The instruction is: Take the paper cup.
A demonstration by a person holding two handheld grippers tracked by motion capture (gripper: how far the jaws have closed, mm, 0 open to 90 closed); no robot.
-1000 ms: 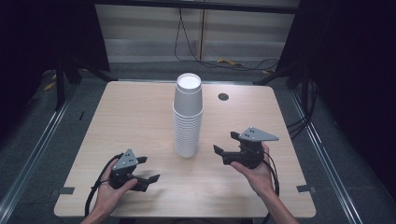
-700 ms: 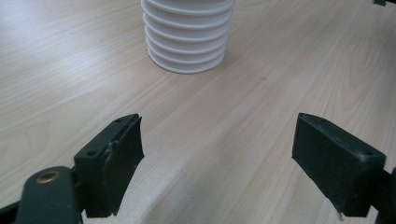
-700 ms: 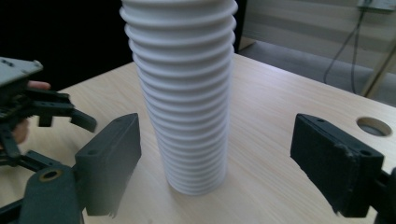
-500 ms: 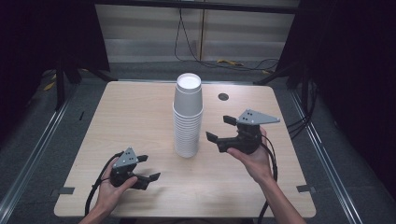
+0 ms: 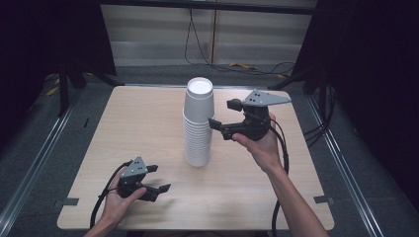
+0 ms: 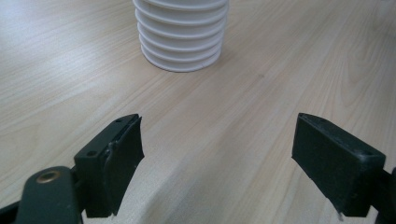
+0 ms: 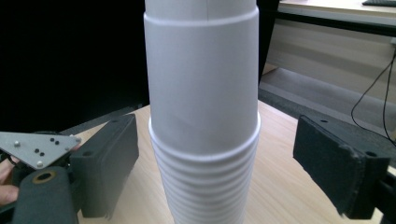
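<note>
A tall stack of white paper cups stands upright near the middle of the wooden table. My right gripper is held up off the table just right of the stack, open, at the height of the upper cups. In the right gripper view the stack rises between its spread jaws without touching them. My left gripper rests low near the table's front left, open and empty. Its own view has the stack's base well ahead of the gripper.
The table's front edge lies just behind the left hand. Cables run across the floor beyond the table's far edge, and metal rails flank both sides. The left gripper's grey plate appears past the stack.
My right gripper has risen and moved left and forward, from beside the stack's lower half to its upper cups. The left gripper has barely moved.
</note>
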